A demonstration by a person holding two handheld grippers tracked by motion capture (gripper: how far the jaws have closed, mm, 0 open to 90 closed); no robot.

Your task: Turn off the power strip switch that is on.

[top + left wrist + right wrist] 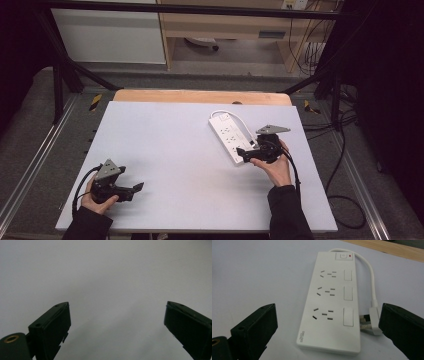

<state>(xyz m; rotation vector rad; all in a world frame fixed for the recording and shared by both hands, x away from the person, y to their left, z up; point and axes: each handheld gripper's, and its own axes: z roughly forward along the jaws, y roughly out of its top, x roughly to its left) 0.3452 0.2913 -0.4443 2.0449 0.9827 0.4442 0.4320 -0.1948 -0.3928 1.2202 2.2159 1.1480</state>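
Observation:
A white power strip (229, 134) (332, 302) with three sockets and a switch with a red light lies on the right of the white table (175, 150). Its white cable (370, 272) loops round to a plug (374, 320) lying flat beside the strip's near end. My right gripper (245, 155) (327, 306) is open just short of that near end, with the strip ahead between the jaws and the plug close to the right jaw; the pads touch nothing. At the table's front left my left gripper (131, 180) (117, 303) is held open over the bare surface.
A wooden strip (200, 96) runs along the table's far edge. Black cables (340, 165) lie on the floor to the right. Dark frame bars (60, 80) stand at the back corners, with a cabinet (225, 30) behind.

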